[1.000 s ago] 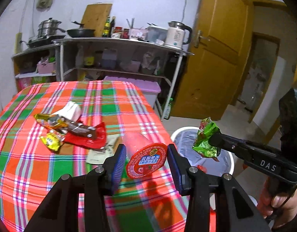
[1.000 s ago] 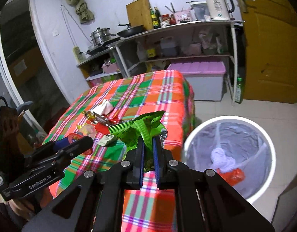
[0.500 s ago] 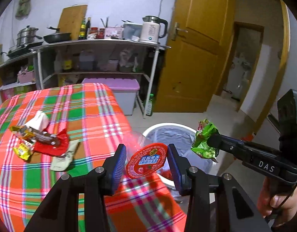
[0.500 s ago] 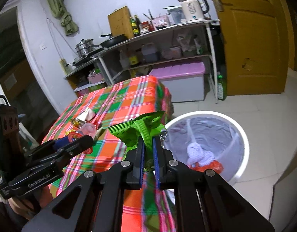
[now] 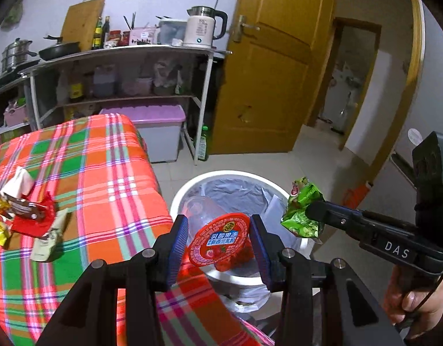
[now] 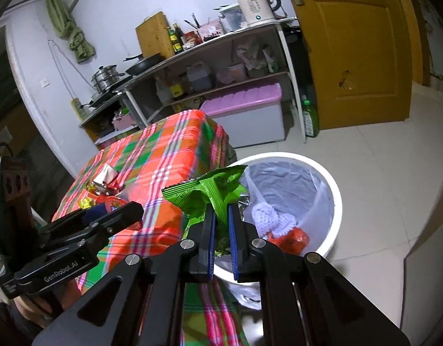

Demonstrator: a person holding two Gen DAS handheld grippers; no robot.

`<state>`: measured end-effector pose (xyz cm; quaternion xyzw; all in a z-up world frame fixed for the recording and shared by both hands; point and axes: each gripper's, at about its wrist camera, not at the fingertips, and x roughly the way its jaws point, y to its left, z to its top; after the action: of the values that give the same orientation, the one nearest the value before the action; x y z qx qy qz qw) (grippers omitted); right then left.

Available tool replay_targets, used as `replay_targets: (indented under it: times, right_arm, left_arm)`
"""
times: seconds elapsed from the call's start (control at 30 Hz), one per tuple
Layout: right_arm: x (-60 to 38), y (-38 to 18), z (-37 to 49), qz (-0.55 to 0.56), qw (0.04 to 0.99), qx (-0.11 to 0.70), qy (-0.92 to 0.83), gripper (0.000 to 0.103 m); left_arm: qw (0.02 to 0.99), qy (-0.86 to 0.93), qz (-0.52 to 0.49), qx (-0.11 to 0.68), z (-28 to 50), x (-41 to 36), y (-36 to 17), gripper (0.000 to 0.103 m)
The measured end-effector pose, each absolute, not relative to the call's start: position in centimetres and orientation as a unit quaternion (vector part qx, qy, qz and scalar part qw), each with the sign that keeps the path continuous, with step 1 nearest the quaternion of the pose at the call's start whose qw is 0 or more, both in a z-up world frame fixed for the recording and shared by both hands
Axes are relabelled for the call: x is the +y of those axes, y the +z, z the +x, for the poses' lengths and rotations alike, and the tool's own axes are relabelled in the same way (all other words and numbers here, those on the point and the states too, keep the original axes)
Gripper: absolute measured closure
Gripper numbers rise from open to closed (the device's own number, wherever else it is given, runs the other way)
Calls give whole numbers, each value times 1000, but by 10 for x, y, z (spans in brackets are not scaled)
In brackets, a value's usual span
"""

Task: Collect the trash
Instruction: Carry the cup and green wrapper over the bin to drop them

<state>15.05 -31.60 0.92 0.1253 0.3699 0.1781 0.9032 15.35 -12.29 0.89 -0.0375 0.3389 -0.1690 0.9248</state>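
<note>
My left gripper [image 5: 218,230] is shut on a clear plastic cup with a red foil lid [image 5: 218,239], held over the near rim of the white trash bin [image 5: 192,186]. My right gripper [image 6: 220,216] is shut on a crumpled green snack wrapper [image 6: 209,190], close to the bin's left rim [image 6: 334,199]. The bin has a grey liner with a pale knitted wad [image 6: 269,216] and a red wrapper [image 6: 293,238] inside. Several wrappers [image 5: 28,216] lie on the plaid tablecloth [image 5: 106,173]. In the left wrist view the right gripper [image 5: 309,210] holds the green wrapper [image 5: 302,210] beside the bin.
A metal shelf rack [image 5: 120,54] with a kettle [image 5: 204,27], pans and bottles stands behind the table. A lilac-lidded storage box [image 5: 160,132] and a green bottle [image 5: 203,144] sit on the floor by the yellow door [image 5: 273,72]. Tiled floor surrounds the bin.
Both grippers have swung away from the table toward the bin, carrying the cup and the green wrapper. The bin now sits larger and closer under both.
</note>
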Motion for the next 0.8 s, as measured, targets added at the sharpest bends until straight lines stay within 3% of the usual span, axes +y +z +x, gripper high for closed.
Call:
replay_targets:
  times: [0.8]
  right_arm:
    - [-345,-42,185,136,880,432,142,93]
  left_arm:
    - [892,-185,-35,410,206,-154,-41,59]
